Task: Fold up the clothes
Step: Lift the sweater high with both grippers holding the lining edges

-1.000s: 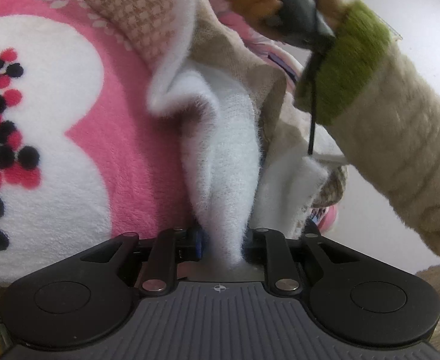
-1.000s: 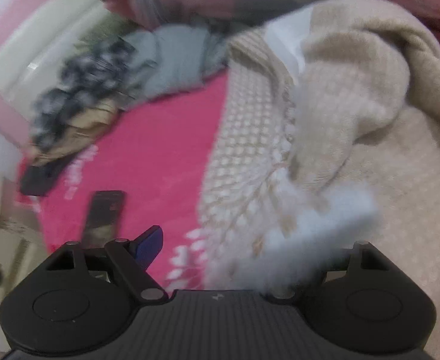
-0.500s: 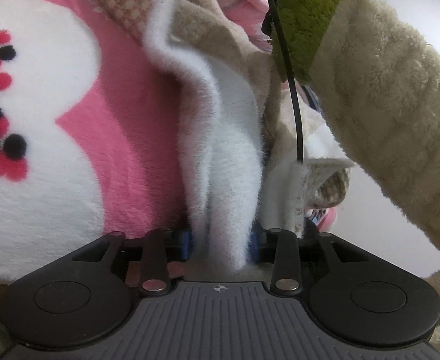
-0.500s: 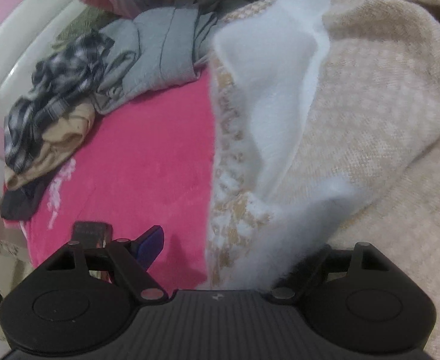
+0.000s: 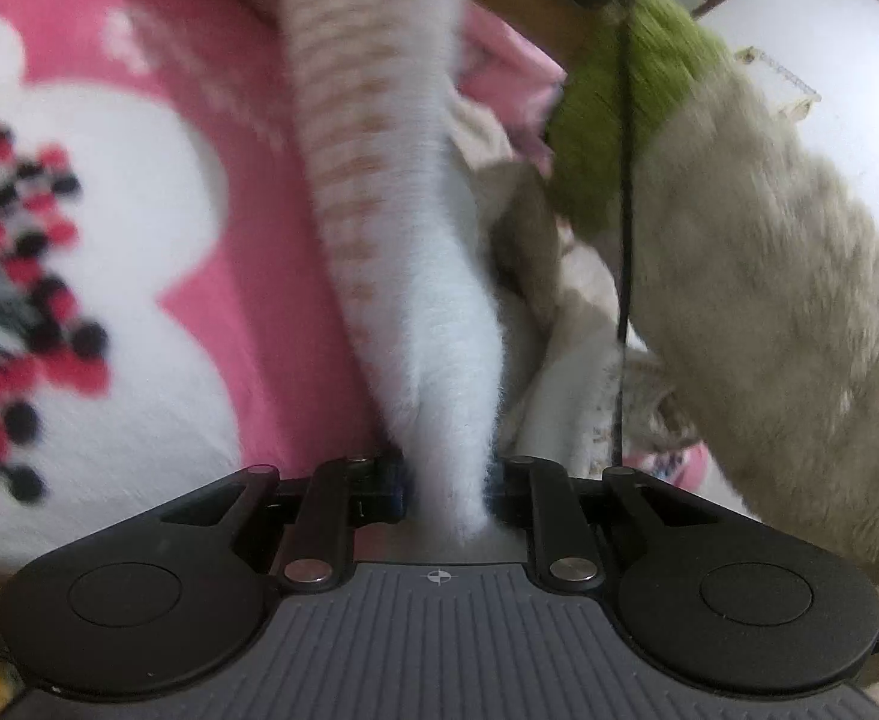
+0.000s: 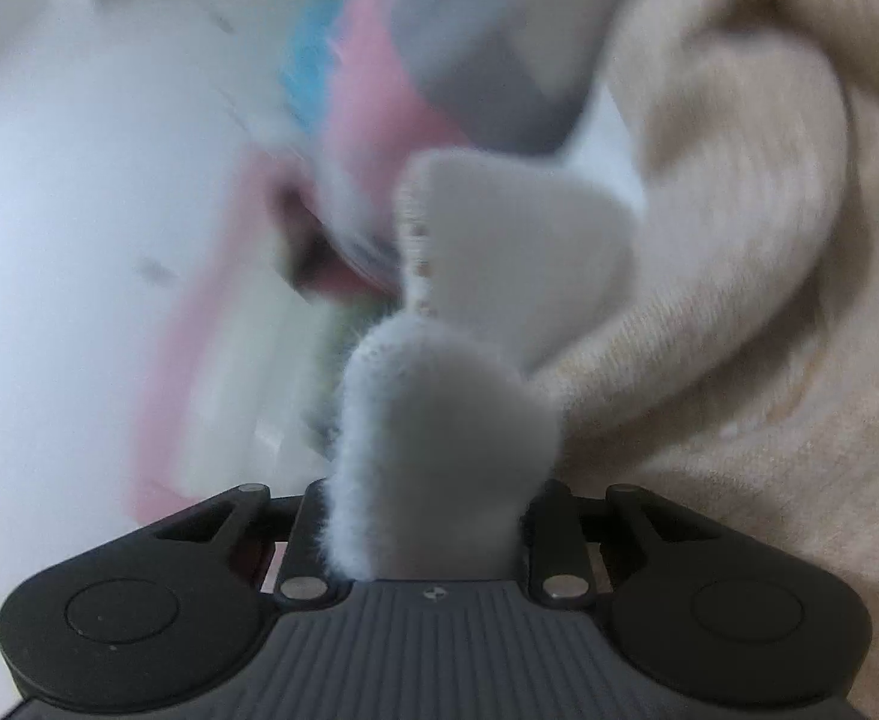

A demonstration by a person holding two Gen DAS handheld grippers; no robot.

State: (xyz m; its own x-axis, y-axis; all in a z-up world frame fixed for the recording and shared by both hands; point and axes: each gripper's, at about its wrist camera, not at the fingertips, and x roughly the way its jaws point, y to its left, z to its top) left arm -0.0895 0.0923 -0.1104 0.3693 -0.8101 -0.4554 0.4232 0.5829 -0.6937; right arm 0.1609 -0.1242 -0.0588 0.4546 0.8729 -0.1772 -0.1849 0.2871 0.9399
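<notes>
Covering the surface, a pink floral blanket (image 5: 247, 252).

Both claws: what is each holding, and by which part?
Left claw and right claw are each closing on a fleecy white edge of the beige garment.

Your colours: pink, white, beige, green

You have a garment (image 5: 433, 300) with white fleece and beige-checked knit, plain beige in the right view; a blanket (image 5: 247, 192) of pink with white shapes and red and black dots; a sleeve (image 5: 787, 324) of cream pile with a green cuff (image 5: 625, 114).
</notes>
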